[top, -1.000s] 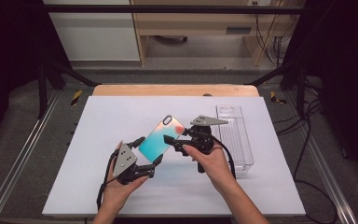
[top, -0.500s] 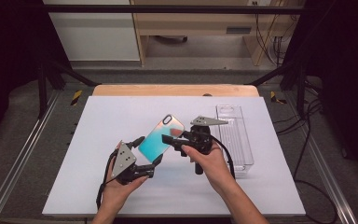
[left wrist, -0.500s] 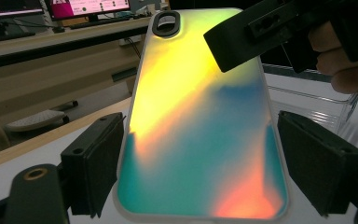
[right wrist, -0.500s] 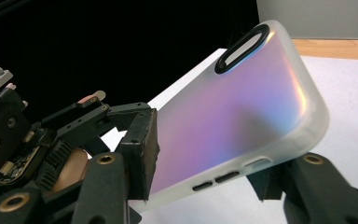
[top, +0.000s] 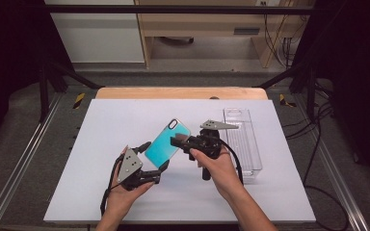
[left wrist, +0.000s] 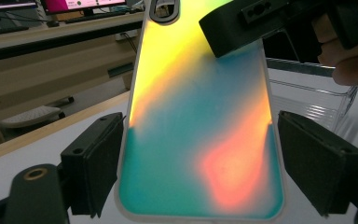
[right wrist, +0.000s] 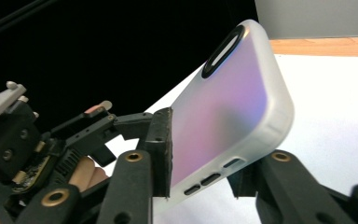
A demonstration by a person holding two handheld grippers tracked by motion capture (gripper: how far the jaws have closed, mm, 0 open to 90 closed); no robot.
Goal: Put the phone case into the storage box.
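White worktop (top: 101, 192) on a wooden bench, dark surround, shelving and cables behind. Clear tray (top: 250, 144) parked at the right edge, just beside the right hand.

Phone case (top: 166, 142) up off the worktop near its middle, tilted, camera cut-out (right wrist: 223, 50) at the far, high end. Carried between both grippers, probably so that neither face drags on the surface and a handover or regrip can be done in the air.

Left gripper (left wrist: 200, 163): jaws spread wide, spanning the case's full width at its near end, a pad against each long edge. Looks like the load-bearing grip; edge hold leaves the glossy back untouched.

Right gripper (right wrist: 200, 172): in from the side on the right long edge, partway up. Jaws narrow, just been closing, with the case's edge between them. Near pad flat against the case's back; far pad hidden behind the case, so full pinch judged rather than confirmed.

Case itself: frosted translucent rim, iridescent back. Teal from above, yellow to orange up close, pale violet from the side. Button slots (right wrist: 212, 179) along the edge. Empty shell by the look of it, light and a bit flexible; likely to bow if squeezed hard across the width.
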